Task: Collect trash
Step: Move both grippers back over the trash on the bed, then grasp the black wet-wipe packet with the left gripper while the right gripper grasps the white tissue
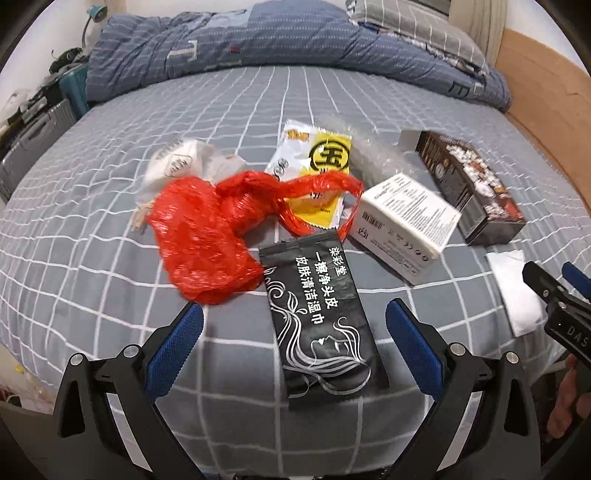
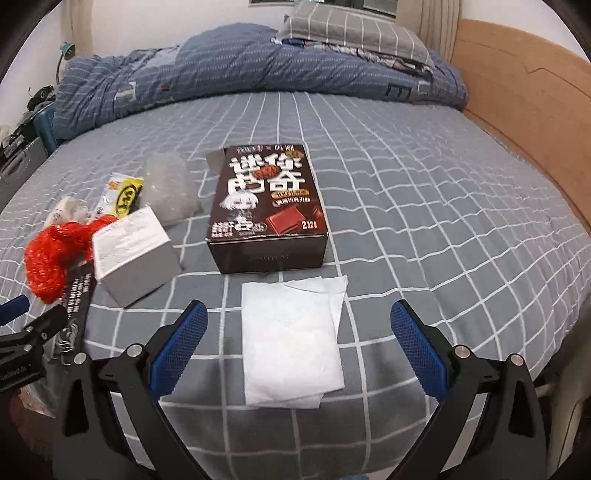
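- The left hand-held gripper (image 1: 294,325) hovers low over the bed (image 1: 110,155), its blue fingers (image 1: 173,350) spread wide and holding nothing.
- A black sachet (image 1: 317,317) lies flat on the sheet between those fingers, touching neither.
- Just beyond it sits a crumpled red bag (image 1: 207,236); its handle loops over a yellow packet (image 1: 317,166).
- A white mask (image 1: 177,166) lies behind the red bag, partly under it.
- A white box (image 1: 402,221) rests to the right of the sachet, and a clear plastic wrap (image 1: 369,147) lies behind it.
- The right hand-held gripper (image 2: 299,325) is also spread wide and empty, hovering over the bed.
- A white tissue (image 2: 291,339) lies flat between its fingers (image 2: 177,347), closer to the left one, apart from both.
- A dark box (image 2: 266,206) lies flat just beyond the tissue; whether they touch I cannot tell.
- A blue quilt (image 2: 240,66) is bunched along the far side, with a grey pillow (image 2: 351,29) on it.
- A wooden headboard (image 2: 517,92) stands to the right.
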Action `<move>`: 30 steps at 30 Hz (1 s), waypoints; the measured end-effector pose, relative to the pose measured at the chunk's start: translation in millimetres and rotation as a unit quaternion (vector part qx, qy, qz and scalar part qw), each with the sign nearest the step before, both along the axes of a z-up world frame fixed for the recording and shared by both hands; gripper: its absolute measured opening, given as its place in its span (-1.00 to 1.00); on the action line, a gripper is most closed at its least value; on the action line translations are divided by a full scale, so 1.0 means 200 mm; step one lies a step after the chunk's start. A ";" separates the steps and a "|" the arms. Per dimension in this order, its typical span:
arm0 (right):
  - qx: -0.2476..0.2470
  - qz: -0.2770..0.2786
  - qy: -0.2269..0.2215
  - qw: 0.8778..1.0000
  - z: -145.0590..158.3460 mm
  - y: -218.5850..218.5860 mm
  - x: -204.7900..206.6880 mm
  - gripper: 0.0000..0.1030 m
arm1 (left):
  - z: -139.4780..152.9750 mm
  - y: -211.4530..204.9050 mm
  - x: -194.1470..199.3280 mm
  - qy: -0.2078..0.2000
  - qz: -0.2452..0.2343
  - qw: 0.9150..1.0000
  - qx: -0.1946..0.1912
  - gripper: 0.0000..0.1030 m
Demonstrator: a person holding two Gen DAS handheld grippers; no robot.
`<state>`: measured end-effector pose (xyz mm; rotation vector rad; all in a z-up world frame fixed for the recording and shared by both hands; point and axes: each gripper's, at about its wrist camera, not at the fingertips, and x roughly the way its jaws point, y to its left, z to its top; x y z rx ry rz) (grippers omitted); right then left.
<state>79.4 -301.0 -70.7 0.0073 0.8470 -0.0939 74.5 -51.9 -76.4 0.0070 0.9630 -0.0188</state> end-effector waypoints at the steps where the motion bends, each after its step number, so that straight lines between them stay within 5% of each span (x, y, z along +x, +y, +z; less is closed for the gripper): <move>1: -0.001 0.000 0.004 1.000 -0.02 0.00 0.01 0.85 | -0.02 -0.01 0.02 0.003 0.000 1.000 0.002 0.88; 18: 0.000 0.015 0.037 0.999 -0.16 0.00 0.08 0.46 | -0.14 -0.04 0.11 0.030 0.006 1.000 -0.004 0.82; 25: 0.000 0.015 0.050 0.999 -0.18 0.00 0.08 0.20 | -0.13 -0.04 0.10 0.029 -0.004 1.000 -0.002 0.34; 30: -0.006 0.022 0.054 0.998 -0.18 0.01 0.08 -0.25 | -0.12 -0.05 0.08 0.026 -0.011 1.000 0.004 0.13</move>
